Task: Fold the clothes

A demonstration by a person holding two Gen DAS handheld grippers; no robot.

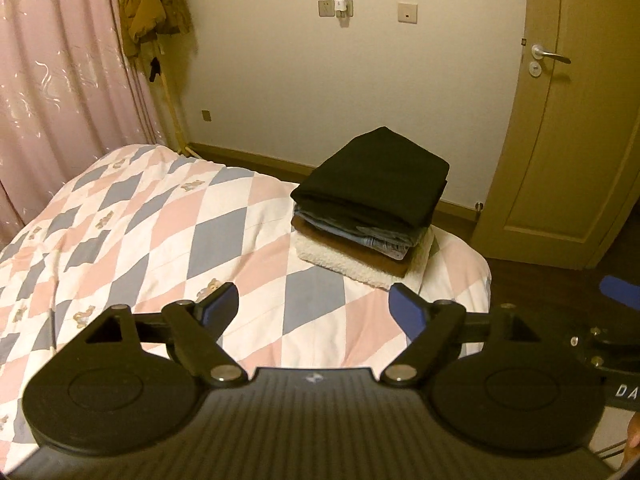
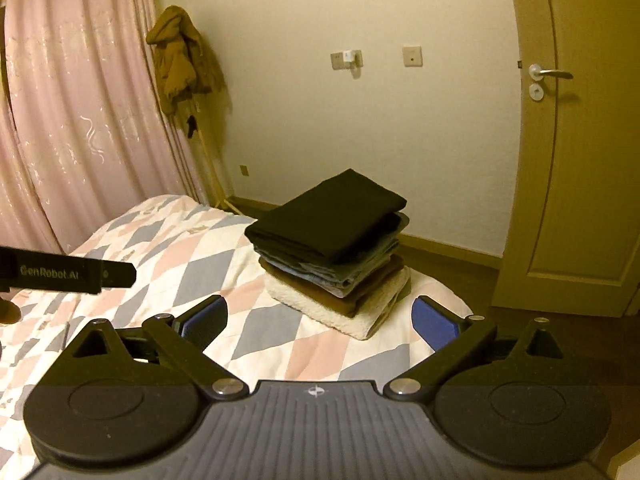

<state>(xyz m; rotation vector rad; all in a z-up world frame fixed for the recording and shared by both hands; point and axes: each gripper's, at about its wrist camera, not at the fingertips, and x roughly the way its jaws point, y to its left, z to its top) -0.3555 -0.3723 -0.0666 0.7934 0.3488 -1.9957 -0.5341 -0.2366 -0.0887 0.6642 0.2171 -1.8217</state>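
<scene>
A stack of folded clothes (image 1: 368, 216) (image 2: 332, 252) rests near the far right corner of the bed: a black garment (image 1: 380, 172) (image 2: 332, 216) on top, denim and brown pieces under it, a white fleecy one (image 1: 360, 264) (image 2: 340, 308) at the bottom. My left gripper (image 1: 314, 308) hovers open over the quilt, short of the stack, nothing between its fingers. My right gripper (image 2: 320, 320) is open too, just in front of the stack and empty. Part of the left gripper's body (image 2: 68, 272) shows at the left of the right wrist view.
The bed carries a diamond-patterned quilt (image 1: 140, 220) (image 2: 168, 248) in pink, grey and white. Pink curtains (image 1: 60, 80) hang at left, a brown coat (image 1: 148, 4) (image 2: 184, 60) on a stand in the corner. A closed door (image 1: 580, 120) (image 2: 580, 160) is at right, dark floor below it.
</scene>
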